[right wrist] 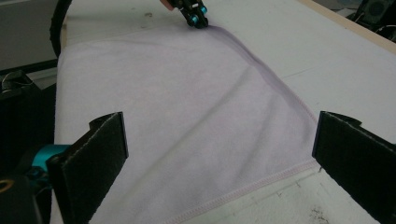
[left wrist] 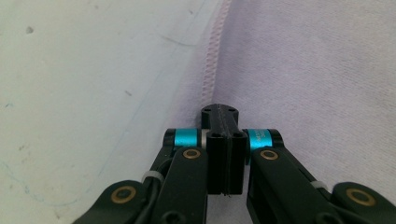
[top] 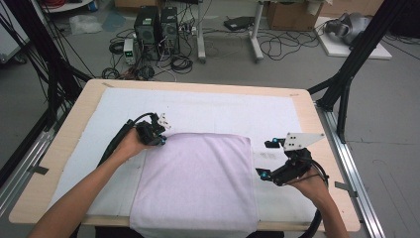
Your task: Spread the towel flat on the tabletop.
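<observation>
Lilac towel corner cloth sits pinched at the tips of the left gripper, whose two black jaws stand pressed flat together with no gap between them in the left gripper view; there the closed tips rest on the towel just inside its stitched hem, which runs up and away beside them. In the high view that gripper lies at the towel's far left corner, held in the person's left hand, with its cable trailing back along the forearm.

Over on the other side, the right gripper has its jaws spread wide and holds nothing. In the right gripper view its two padded fingers stand far apart at the bottom corners, and the towel's near right corner lies between and beyond them, not touched by either pad. In the high view this gripper hovers just off the towel's right edge, in the person's right hand, with a grey three-cornered plate on top.

Beneath the towel lies a white sheet that covers most of the wooden table; the towel lies spread on the near half of it, its front edge hanging over the table's near rim.
</observation>
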{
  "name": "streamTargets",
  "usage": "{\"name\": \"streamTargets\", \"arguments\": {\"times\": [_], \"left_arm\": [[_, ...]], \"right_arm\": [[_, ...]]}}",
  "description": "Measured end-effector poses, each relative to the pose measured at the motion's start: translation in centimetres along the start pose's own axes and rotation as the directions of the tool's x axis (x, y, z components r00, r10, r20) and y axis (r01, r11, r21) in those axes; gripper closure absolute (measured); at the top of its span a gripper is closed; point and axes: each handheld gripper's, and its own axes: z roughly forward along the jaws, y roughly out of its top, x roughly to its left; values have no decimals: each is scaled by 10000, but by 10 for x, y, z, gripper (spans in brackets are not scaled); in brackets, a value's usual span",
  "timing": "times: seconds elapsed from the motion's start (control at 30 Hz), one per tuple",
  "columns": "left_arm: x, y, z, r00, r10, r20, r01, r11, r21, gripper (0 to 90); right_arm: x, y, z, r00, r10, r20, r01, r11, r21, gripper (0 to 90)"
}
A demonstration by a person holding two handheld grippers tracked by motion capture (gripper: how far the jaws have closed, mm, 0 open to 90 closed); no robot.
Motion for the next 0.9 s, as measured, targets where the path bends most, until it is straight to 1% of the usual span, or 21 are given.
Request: {"name": "streamTargets", "arguments": {"times": [0.03, 0.07, 0.1, 0.2, 0.27, 0.33, 0.47, 0.5, 0.53, 0.63, 0.7, 0.8, 0.9], "left_arm": [[0, 1, 1, 10000, -8, -46, 8, 10000, -50, 895], [0, 3, 2, 9999, -113, -19, 112, 9998, -136, 895], [0, 4, 2, 10000, -45, -67, 44, 10000, -81, 895], [2, 6, 4, 9998, -125, -182, 124, 9999, -13, 895], [3, 6, 5, 9992, -227, -315, 228, 9997, 24, 895], [5, 6, 5, 9981, -287, -536, 293, 9995, 117, 895], [9, 4, 4, 9968, -488, -628, 498, 9987, 147, 895], [8, 5, 3, 9976, -435, -545, 445, 9989, 168, 895], [7, 5, 3, 9978, -337, -570, 346, 9993, 154, 895], [7, 5, 2, 9976, -320, -613, 331, 9993, 180, 895], [10, 4, 1, 9971, -376, -661, 388, 9991, 169, 896], [13, 2, 0, 9954, -592, -756, 599, 9982, 63, 895], [17, 0, -2, 9940, -683, -850, 688, 9976, 35, 895]], "right_arm": [[0, 0, 0, 10000, 17, -12, -17, 10000, 3, 25], [0, 0, 0, 10000, -24, -27, 24, 10000, -13, 25], [0, 0, 1, 10000, -42, -17, 42, 10000, -13, 25], [1, 0, 0, 10000, -5, -23, 5, 10000, 10, 25], [0, 0, -1, 10000, 3, -4, -3, 10000, -36, 25], [1, 0, -1, 10000, 2, 2, -2, 10000, -28, 25], [1, 0, 0, 10000, -29, -24, 29, 10000, -5, 25], [1, 0, 0, 10000, -43, -16, 43, 10000, 4, 25], [1, 0, 0, 10000, -24, -18, 24, 10000, 16, 25], [1, 0, 0, 10000, -7, -21, 7, 10000, 12, 25], [2, 0, 0, 10000, -29, -8, 29, 10000, 7, 25], [2, 0, 0, 10000, -17, -21, 17, 10000, 21, 25], [2, 0, 1, 10000, -4, 3, 4, 10000, 21, 25]]}}
